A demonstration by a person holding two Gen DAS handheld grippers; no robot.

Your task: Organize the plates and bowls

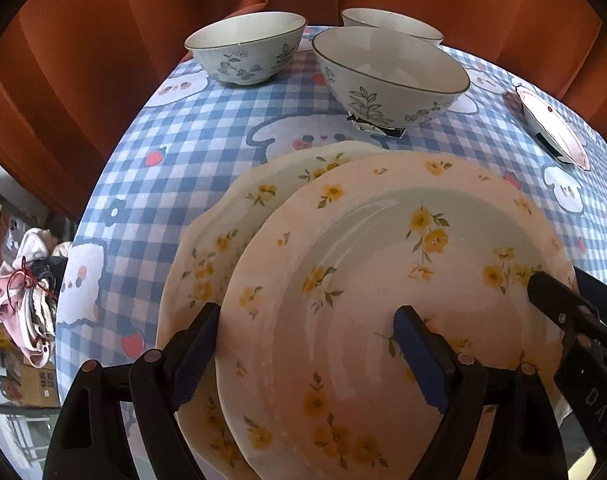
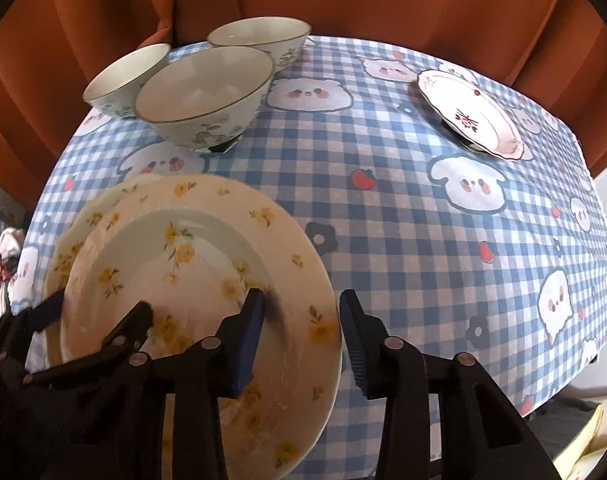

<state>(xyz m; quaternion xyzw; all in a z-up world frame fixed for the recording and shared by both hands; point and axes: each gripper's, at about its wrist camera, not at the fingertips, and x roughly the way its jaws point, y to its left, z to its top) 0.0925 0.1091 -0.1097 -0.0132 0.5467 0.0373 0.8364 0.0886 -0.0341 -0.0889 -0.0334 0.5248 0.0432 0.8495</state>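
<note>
Two cream plates with yellow flowers overlap on the checked tablecloth [image 2: 403,220]. The upper plate [image 1: 383,280] [image 2: 191,264] lies partly on the lower plate [image 1: 223,232] [image 2: 69,248]. My left gripper [image 1: 309,356] [image 2: 93,312] is open wide across the upper plate's left rim, one finger outside it and one over the well. My right gripper [image 2: 303,340] [image 1: 575,292] is open across the right rim, with the rim between its pads. Three white bowls with blue sprigs [image 1: 247,52] [image 1: 391,76] [image 1: 391,22] stand at the far side.
A small pink-rimmed plate with a red motif [image 2: 467,112] [image 1: 551,128] rests tilted on a black stand at the far right. The nearest bowl also sits on a black stand [image 1: 379,128]. Orange curtains [image 2: 383,0] hang behind the table. Off the left edge lie bundled cloth and boxes [image 1: 27,300].
</note>
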